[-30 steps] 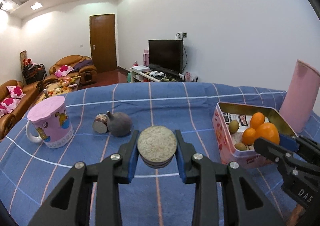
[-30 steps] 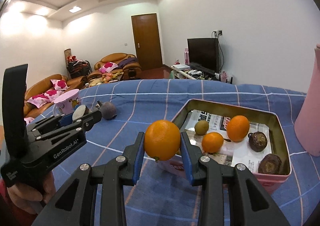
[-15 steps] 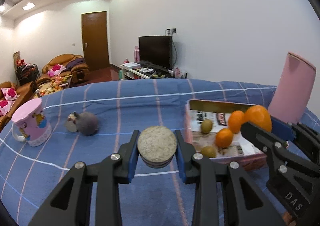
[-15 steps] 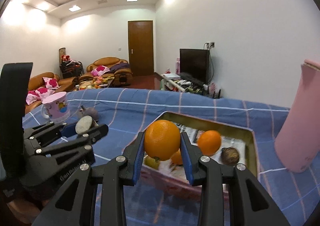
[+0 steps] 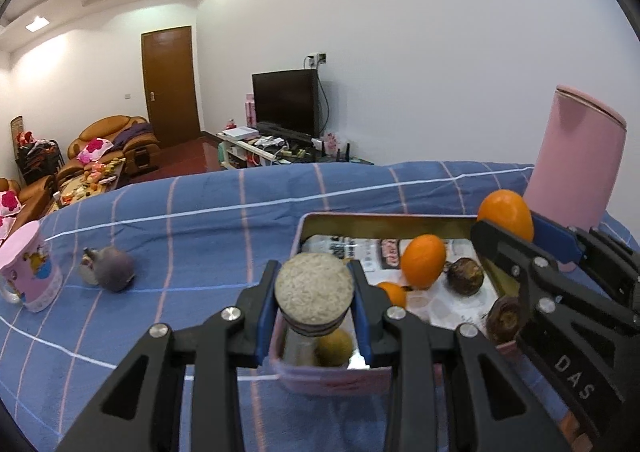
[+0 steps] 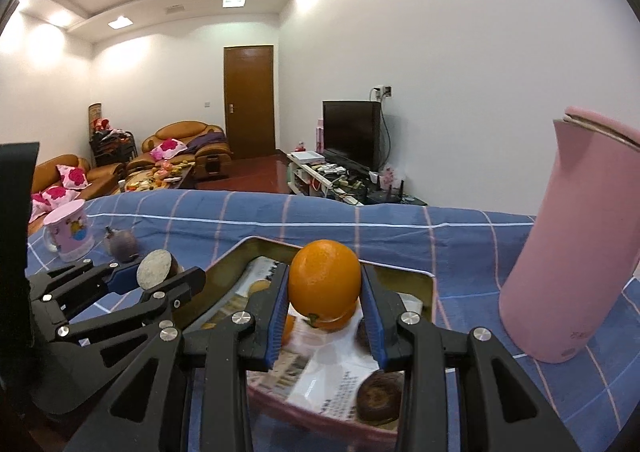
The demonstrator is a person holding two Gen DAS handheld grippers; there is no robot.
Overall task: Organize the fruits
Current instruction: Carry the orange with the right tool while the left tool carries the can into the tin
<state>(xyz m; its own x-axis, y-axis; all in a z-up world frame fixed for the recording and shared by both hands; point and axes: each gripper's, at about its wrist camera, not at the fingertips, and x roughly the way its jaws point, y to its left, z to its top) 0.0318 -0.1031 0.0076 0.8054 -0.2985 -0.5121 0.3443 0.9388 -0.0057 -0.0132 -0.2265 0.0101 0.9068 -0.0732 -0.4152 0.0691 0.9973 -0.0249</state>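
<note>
My left gripper (image 5: 314,294) is shut on a halved dark fruit (image 5: 314,288), pale cut face toward the camera, above the near left corner of the pink tin (image 5: 384,217). In the tin lie an orange (image 5: 423,266), a smaller orange (image 5: 394,292), a yellow-green fruit (image 5: 334,340) and two dark fruits (image 5: 465,276). My right gripper (image 6: 325,286) is shut on a large orange (image 6: 324,280) and hangs over the tin (image 6: 400,272). The right wrist view shows the left gripper (image 6: 156,272) at the tin's left edge. The left wrist view shows the right gripper (image 5: 516,226) over the tin's right side.
A tall pink tumbler (image 6: 572,252) stands right of the tin. On the blue checked cloth at the left sit a pink mug (image 5: 26,266), a whole purple fruit (image 5: 114,272) and a cut half (image 5: 89,266) beside it. Sofas and a TV lie beyond.
Both grippers have travelled to the tin with their fruit still gripped. The left one went right to its near corner; the right one now hangs above its inside.
</note>
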